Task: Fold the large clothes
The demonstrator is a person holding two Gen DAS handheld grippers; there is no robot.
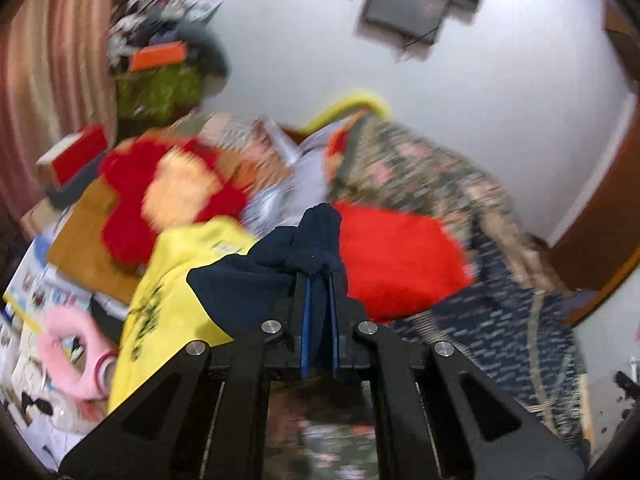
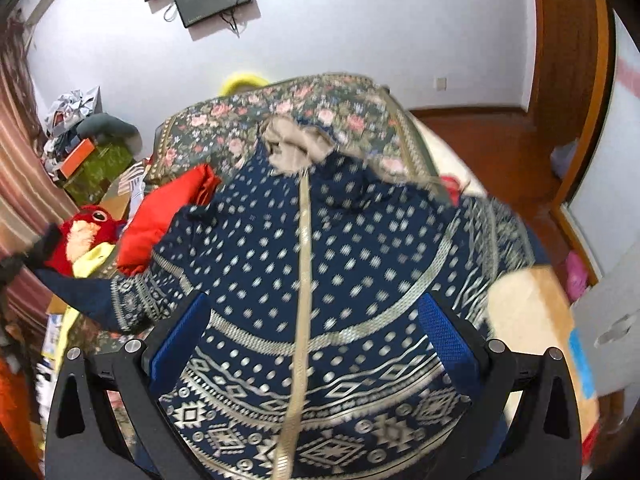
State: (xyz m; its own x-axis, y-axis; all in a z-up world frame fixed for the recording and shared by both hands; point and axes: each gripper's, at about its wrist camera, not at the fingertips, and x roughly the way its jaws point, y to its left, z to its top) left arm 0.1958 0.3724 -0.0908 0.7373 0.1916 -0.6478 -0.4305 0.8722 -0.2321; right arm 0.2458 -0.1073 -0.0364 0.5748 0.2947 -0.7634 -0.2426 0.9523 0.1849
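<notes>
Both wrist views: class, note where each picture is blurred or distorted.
Left wrist view: heavy motion blur on the red plush toy and wall screen, while the left gripper stays sharp. Right wrist view: milder smear on the navy patterned garment; fisheye bends the wooden door frame.

Red cushion (image 2: 160,216) and red plush toy (image 2: 86,232) crowd the garment's (image 2: 320,280) left side.

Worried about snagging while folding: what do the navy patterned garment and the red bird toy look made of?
The navy patterned garment looks like thin woven cloth with glossy silver-gold print; it drapes softly and creases. The left claw pinches its plain navy edge. The red bird toy looks like fuzzy plush, though blur leaves this uncertain.
</notes>
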